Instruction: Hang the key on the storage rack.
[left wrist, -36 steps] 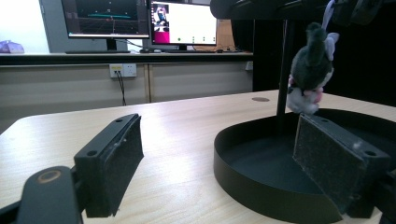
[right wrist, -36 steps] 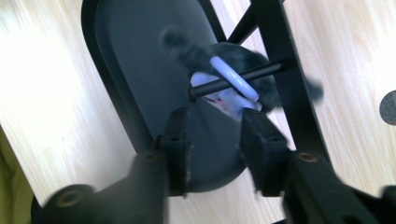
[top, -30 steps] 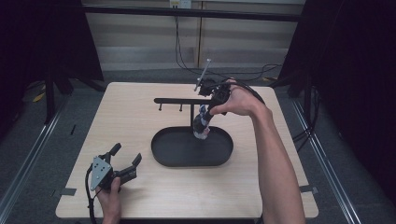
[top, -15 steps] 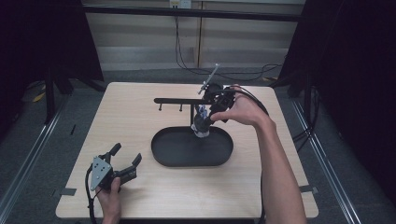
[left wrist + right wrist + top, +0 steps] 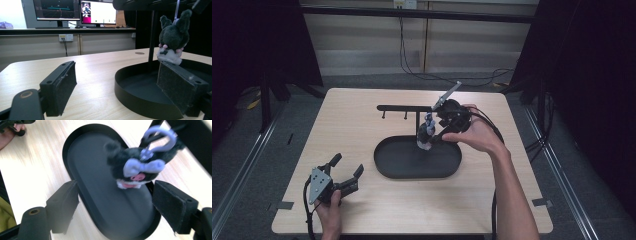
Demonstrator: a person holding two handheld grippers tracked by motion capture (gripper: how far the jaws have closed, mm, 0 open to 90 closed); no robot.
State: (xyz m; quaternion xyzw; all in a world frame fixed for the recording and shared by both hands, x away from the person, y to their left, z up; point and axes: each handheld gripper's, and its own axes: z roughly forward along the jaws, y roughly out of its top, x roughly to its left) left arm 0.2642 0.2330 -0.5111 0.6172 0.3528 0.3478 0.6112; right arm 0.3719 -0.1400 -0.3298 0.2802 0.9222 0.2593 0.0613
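A dark plush toy point(image 5: 425, 138) with a lavender bow and clip point(image 5: 162, 137) hangs over the far part of the black oval tray point(image 5: 384, 170). A pale strap seems to hold it to the arm of the black stand point(image 5: 399, 108). My right gripper point(image 5: 432, 131) reaches in from the right. Its jaws have just been opening and stand wide on either side of the plush toy point(image 5: 135, 167), with neither pad pressing on it. My left gripper point(image 5: 347, 165) rests open near the table's front left corner, nothing between its pads, facing the tray point(image 5: 130, 95) and the plush toy point(image 5: 172, 37).
The stand's post point(image 5: 152, 37) rises at the tray's far rim, and small hooks hang under its arm. The wooden table point(image 5: 362, 120) ends close behind the stand. Cables trail from both grippers. Monitors stand on a bench beyond the table.
The right hand has come down and nearer to the tray, and its jaws have spread apart around the plush toy. The left hand and its gripper have stayed put.
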